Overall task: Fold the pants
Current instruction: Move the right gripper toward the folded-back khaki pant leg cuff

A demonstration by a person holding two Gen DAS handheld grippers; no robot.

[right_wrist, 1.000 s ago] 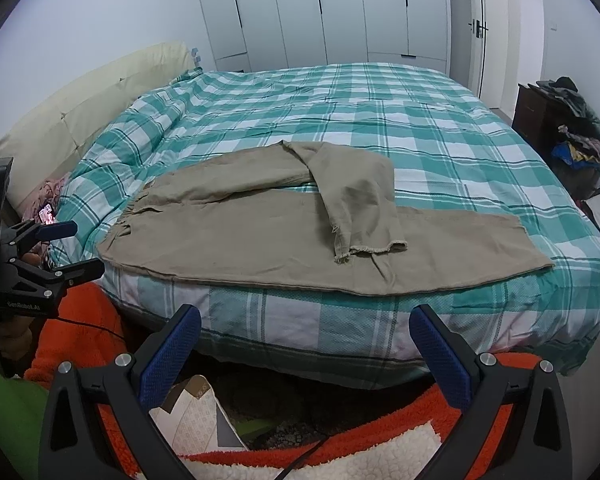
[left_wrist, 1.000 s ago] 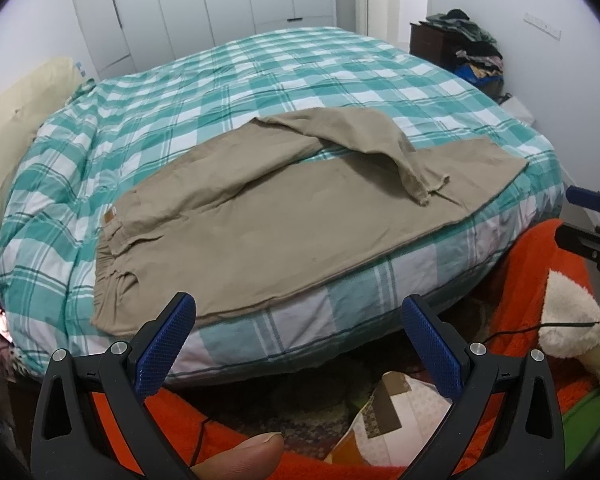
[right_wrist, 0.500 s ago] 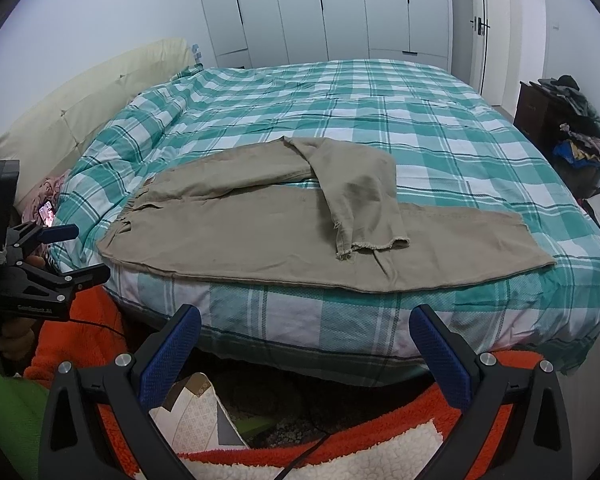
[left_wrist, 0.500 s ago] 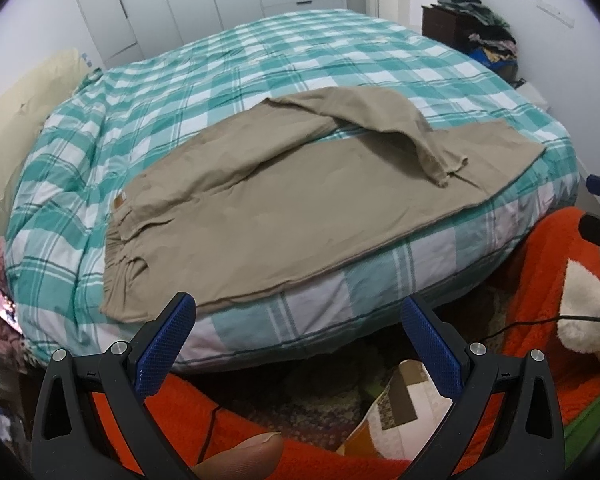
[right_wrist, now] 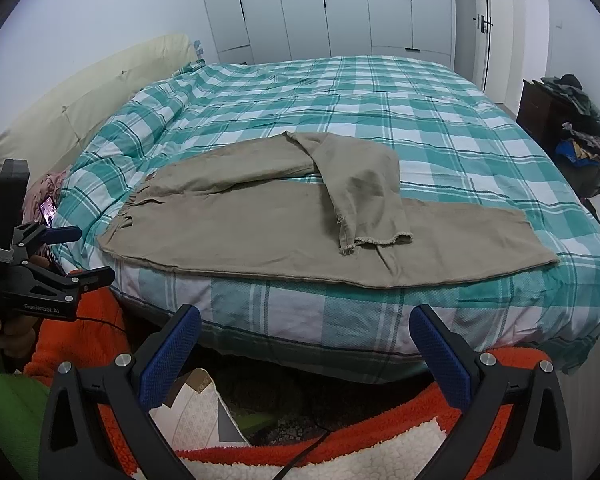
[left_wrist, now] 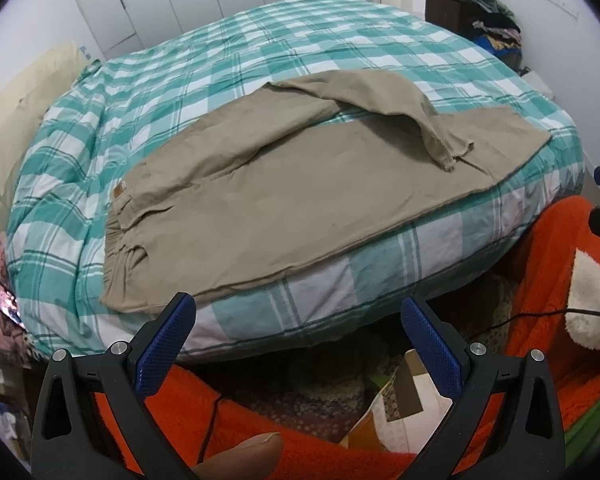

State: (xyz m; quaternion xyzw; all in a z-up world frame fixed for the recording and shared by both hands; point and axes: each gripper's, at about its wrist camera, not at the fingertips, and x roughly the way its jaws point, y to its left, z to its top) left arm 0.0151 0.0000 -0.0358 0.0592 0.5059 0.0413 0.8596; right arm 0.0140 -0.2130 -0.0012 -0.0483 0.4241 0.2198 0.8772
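Presently, both the left tongs (left_wrist: pixel 298 332) and the right tongs (right_wrist: pixel 305 338) are held open and empty, and the soft, light, limp pants (right_wrist: pixel 260 232) are judged best pinched at the frayed hem (right_wrist: pixel 376 239) of the folded-over leg, at 1 o'clock from the right tongs.

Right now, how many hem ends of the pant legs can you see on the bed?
2. One hem lies folded back across the middle of the khaki pants; the other hem lies flat at the right end, near the edge of the bed. None seems hidden.
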